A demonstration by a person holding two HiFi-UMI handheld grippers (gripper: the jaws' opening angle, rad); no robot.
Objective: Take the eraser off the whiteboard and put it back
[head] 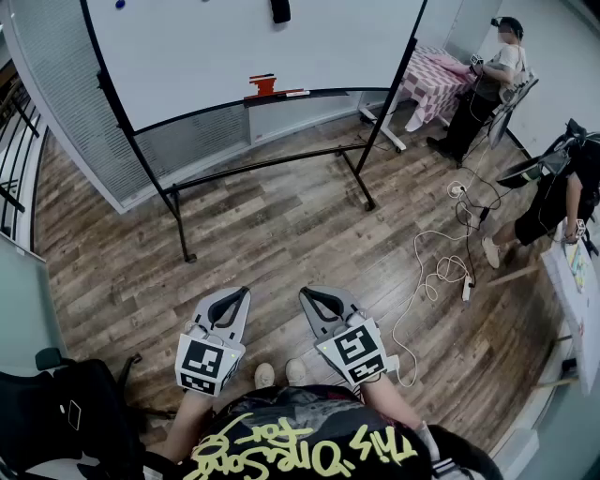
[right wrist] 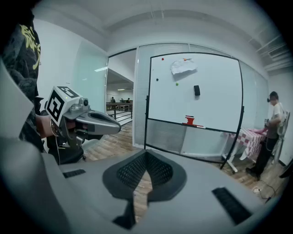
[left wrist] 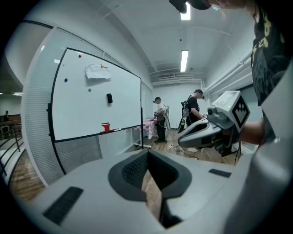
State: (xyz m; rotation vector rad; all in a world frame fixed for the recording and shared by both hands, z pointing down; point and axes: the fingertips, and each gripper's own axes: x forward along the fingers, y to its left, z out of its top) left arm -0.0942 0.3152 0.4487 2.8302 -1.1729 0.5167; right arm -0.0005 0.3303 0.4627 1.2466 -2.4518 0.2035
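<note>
Eraser [head: 279, 9] is seen as a small dark upright block stuck high on the whiteboard [head: 216, 56], near the top edge in the head view. It is well above the tray ledge [head: 309, 93], where a red object [head: 262, 84] sits. In the right gripper view it [right wrist: 196, 90] lies below and right of a crumpled paper sheet [right wrist: 183, 66], apart from it. Nothing is touching the eraser.

Left gripper [head: 246, 292] and right gripper [head: 305, 292] are held low in front of the person, side by side, tilted slightly down. Both are well apart from the board, with bare wooden floor [head: 281, 216] between. The jaws of each are brought together at the tips, and nothing is between them in either gripper view. Task is judged not yet started.

Handling, as judged from looks only: the eraser is likely light, with a stiff plastic body and a soft felt face against the board, probably held on by a magnet. A hold is best taken across the two long narrow sides, mid-height, with the pads on the hard shell and not on the felt. Jaws must be opened first. It should be pulled straight off the board, not dragged. On return it should be pressed flat before release, since the smooth board could let it slip or drop. Breakage is judged unlikely.
</note>
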